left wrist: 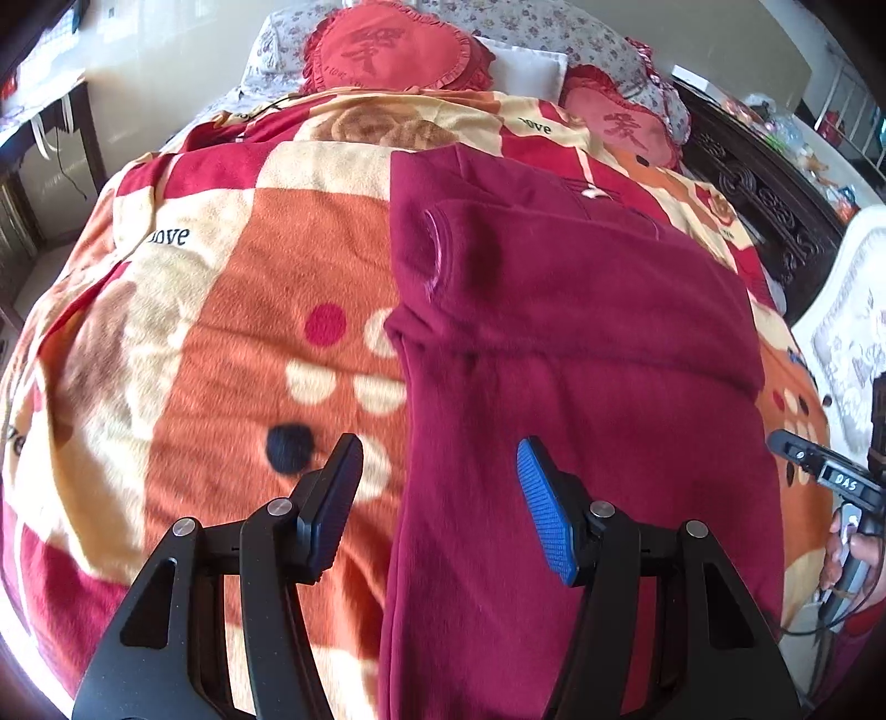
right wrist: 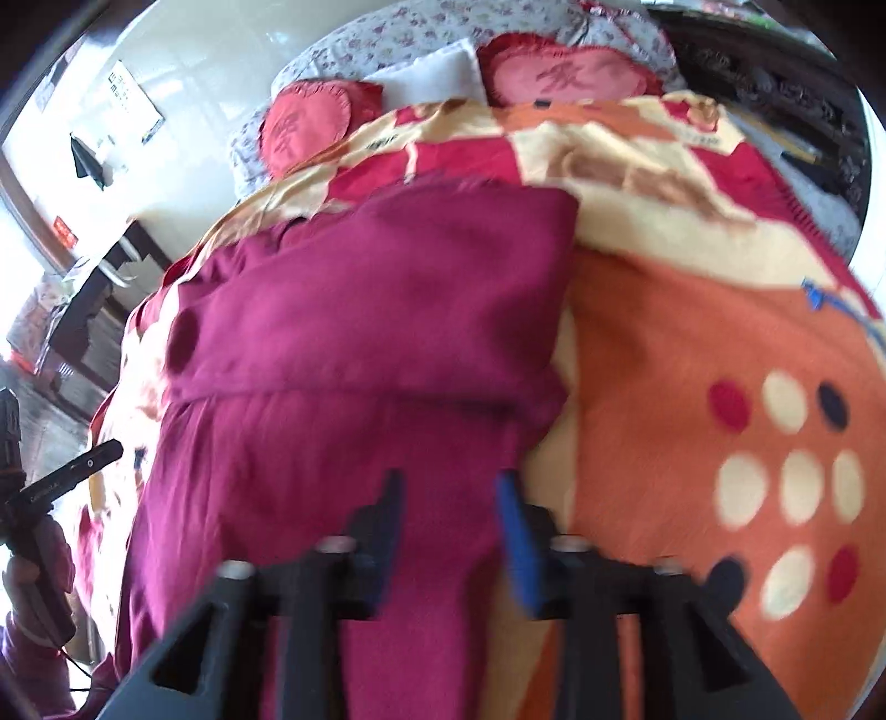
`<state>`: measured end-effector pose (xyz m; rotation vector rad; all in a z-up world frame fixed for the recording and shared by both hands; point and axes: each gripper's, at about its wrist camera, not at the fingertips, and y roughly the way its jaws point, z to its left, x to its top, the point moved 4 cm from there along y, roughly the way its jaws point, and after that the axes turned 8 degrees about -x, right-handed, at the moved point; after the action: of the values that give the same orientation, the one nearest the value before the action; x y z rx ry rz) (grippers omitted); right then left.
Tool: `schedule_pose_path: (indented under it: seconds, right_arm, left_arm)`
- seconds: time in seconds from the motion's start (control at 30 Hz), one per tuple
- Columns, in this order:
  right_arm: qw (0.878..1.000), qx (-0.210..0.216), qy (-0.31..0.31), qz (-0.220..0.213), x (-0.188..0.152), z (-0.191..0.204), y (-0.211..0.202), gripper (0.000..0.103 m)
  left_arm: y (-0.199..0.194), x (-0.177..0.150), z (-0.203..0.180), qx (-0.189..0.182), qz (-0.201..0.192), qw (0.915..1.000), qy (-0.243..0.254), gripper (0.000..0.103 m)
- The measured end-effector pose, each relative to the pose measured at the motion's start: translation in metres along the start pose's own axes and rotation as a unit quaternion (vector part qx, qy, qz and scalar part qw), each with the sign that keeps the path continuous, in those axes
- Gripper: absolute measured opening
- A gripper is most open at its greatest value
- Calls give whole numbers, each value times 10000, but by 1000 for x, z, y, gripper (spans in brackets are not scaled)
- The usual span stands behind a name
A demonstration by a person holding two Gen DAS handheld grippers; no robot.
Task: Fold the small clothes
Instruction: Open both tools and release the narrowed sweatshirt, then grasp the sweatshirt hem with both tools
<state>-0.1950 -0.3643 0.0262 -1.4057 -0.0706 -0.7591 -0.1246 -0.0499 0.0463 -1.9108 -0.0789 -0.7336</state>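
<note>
The left tool (left wrist: 440,487) stands wide open above the near edge of the maroon garment (left wrist: 576,343), gripping nothing: its left finger hangs over the blanket (left wrist: 183,354), its blue-padded right finger (left wrist: 545,520) over the cloth. The right tool (right wrist: 451,526) is blurred, its jaws partly open with a gap between them, over the near part of the same garment (right wrist: 360,332); I cannot tell whether the fingers touch the cloth. The garment lies flat on the bed, partly folded, its upper part doubled over into a thicker block toward 12 o'clock from both tools. Under it spreads a fleece blanket in orange, red and cream with round dots. Two red heart-shaped cushions (left wrist: 387,52) sit at the head of the bed near 12 o'clock, on floral pillows (left wrist: 554,27). A dark carved headboard (left wrist: 764,199) stands at 2 o'clock in the left wrist view.
</note>
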Motion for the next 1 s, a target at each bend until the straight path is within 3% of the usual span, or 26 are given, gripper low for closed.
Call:
schedule_pose_path:
  seconds: [0.07,0.2,0.33,0.6,0.83,1.0]
  right_arm:
    - [9996,-67,-196,182,-11,8,8,48]
    - [9969,-651,-259,361,-25,1,12,48]
    - [9990,-296,74,327,-36,-8,-5,48]
    - [9998,-28,-149,116,-60,4,-47,48]
    - [9982,433,-159,394,-96,16,-63,49]
    - [9976,440,-205,500,-122,15,-71,49]
  left_arm:
    - [-3,-7,-3,-2,25,10000,30,58]
    - [-10,-19,-7,-37,40,10000,77,58]
    - [-17,-30,-10,-32,21,9999,114,58]
    - [-26,-45,-16,-156,64,9998,74,58]
    - [-44,-65,-14,-519,303,9982,45,58]
    - [-55,-91,-1,-819,632,9945,-172,58]
